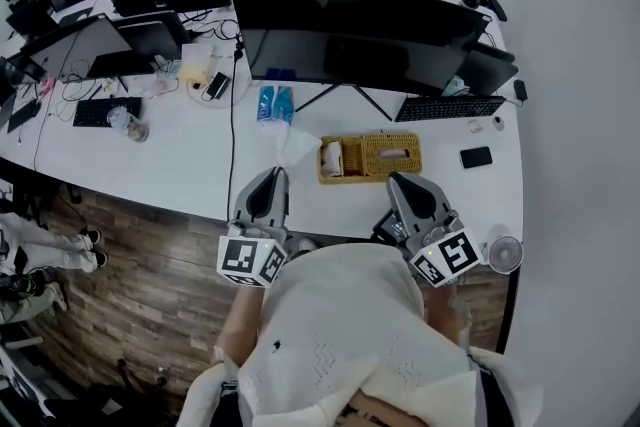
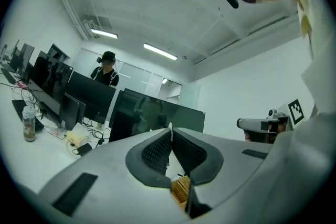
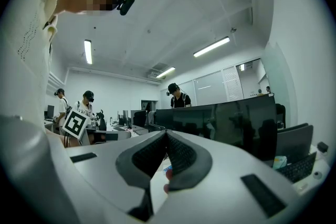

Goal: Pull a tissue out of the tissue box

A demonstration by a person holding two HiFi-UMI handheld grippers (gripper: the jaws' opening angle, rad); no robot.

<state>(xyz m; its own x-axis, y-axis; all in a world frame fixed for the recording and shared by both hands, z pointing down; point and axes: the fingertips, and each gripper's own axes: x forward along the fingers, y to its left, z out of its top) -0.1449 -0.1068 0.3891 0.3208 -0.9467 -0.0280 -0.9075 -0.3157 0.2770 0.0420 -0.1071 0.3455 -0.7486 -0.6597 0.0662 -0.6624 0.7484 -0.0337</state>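
Holding left tool (image 1: 272, 174) and right tool (image 1: 400, 180) clenched on nothing, close to the body (image 1: 345, 325) at the near edge of the white desk (image 1: 190, 170); facing the tissue box (image 1: 392, 154), apart from both, just ahead of the right tool, below the monitors (image 1: 350, 40).

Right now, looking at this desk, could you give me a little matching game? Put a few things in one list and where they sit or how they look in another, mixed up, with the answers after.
Things:
1. wicker tissue box
2. black phone
3. blue packet
4. left tongs

Descriptions:
A. shut, nothing between them
B. lying to the right of the box
C. farther back than the box, off to its left
D. tan and woven

Pairs: 1-D, 2-B, 3-C, 4-A
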